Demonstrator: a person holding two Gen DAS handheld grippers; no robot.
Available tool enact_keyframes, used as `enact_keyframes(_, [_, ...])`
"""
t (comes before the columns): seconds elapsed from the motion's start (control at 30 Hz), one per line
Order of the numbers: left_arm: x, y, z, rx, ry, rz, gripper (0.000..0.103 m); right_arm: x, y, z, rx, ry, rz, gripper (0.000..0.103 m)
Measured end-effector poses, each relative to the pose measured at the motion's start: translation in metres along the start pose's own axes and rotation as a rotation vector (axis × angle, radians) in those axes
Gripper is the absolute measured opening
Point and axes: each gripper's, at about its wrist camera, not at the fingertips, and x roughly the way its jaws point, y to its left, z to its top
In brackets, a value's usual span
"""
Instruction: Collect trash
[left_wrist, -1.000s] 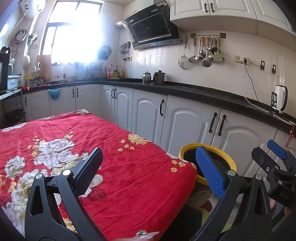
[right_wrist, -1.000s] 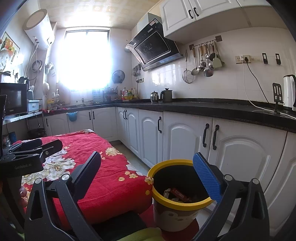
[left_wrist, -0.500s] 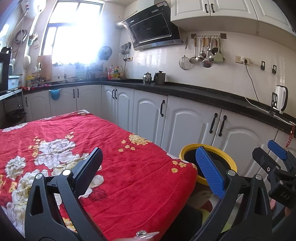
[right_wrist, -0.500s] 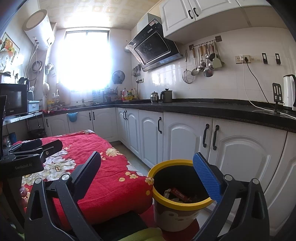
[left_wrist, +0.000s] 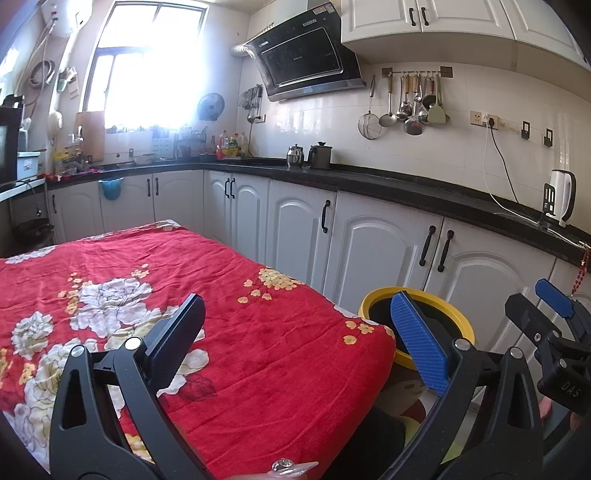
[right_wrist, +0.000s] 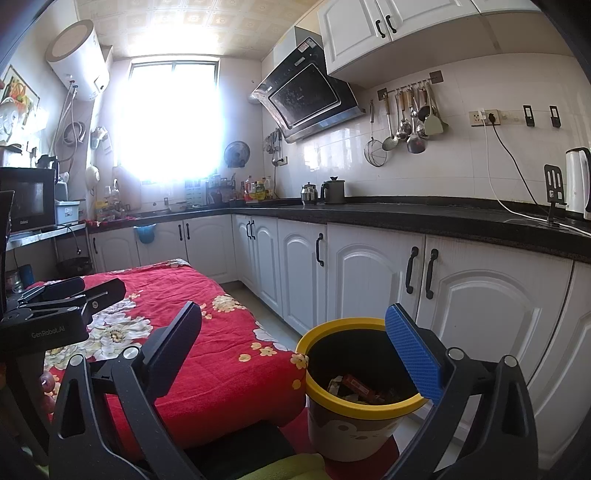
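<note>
Both grippers held wide apart, nothing between the fingers. Left gripper raised over the red floral cloth covering the table; right gripper raised at the table's near corner, facing the yellow-rimmed bin.

Bin stands upright on the floor, just beside the table corner, in front of the white base cabinets. Wrappers visible inside, at the bottom. No loose trash seen on the cloth in either view; a small clear object at the bottom edge of the left view, too cropped to identify.

Judgement: collection appears largely complete. Bin lies ahead and slightly right of the right gripper, well to the right of the left one; right hand is the nearer for any further drop. Mouth faces straight up, so approach from above.
</note>
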Motion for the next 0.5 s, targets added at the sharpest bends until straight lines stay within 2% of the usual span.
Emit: enact_keyframes(0.5, [0.0007, 0.0007, -0.0001, 0.002, -0.001, 0.003, 0.092, -0.0001, -0.0001, -0.0002, 0.001, 0.0, -0.001, 0.097])
